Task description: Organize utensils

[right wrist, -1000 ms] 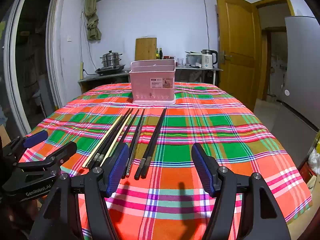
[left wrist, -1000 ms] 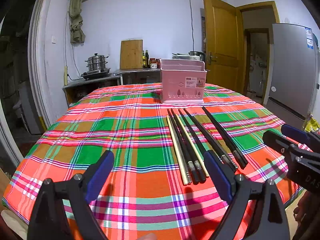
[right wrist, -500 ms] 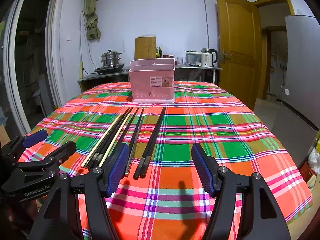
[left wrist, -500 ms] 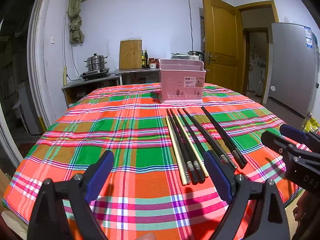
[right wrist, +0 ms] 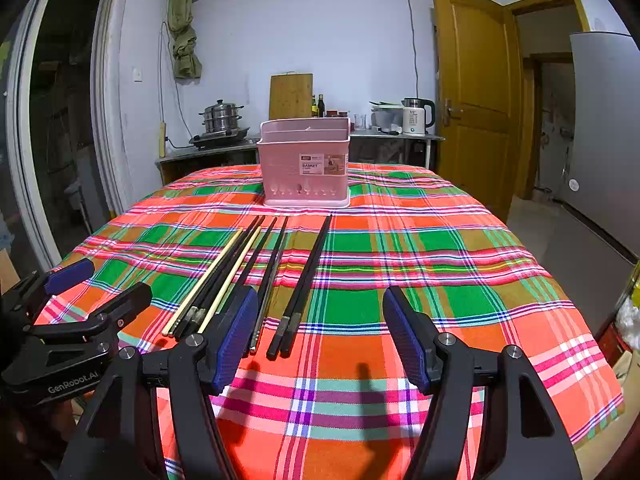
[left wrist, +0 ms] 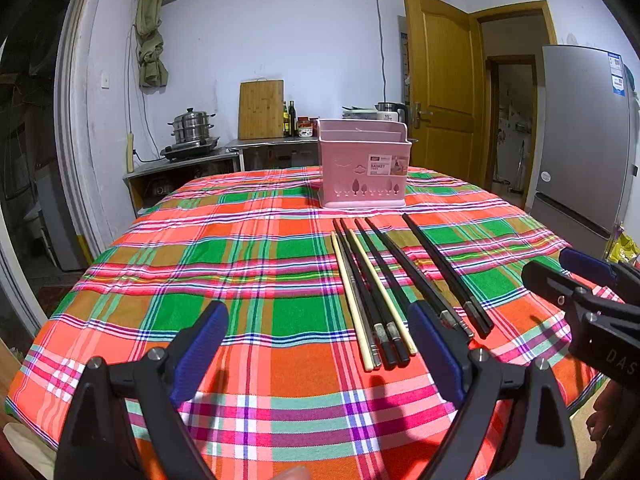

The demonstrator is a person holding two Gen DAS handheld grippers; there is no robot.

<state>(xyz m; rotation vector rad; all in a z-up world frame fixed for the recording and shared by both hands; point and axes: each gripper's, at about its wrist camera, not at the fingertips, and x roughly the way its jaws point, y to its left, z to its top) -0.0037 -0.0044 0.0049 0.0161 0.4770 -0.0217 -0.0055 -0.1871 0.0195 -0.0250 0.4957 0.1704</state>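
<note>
Several chopsticks, black and pale wood, lie side by side on a plaid tablecloth, tips pointing to a pink utensil basket at the far side. They also show in the right wrist view, with the basket behind them. My left gripper is open and empty, hovering near the chopsticks' near ends. My right gripper is open and empty, just above the black pair. Each gripper appears in the other's view, the right one and the left one.
The round table's near edge drops off just below the grippers. A counter with a steel pot, a cutting board and a kettle stands behind. A wooden door and a grey fridge are at the right.
Both grippers have edged slightly forward and left; nothing was touched or moved on the table.
</note>
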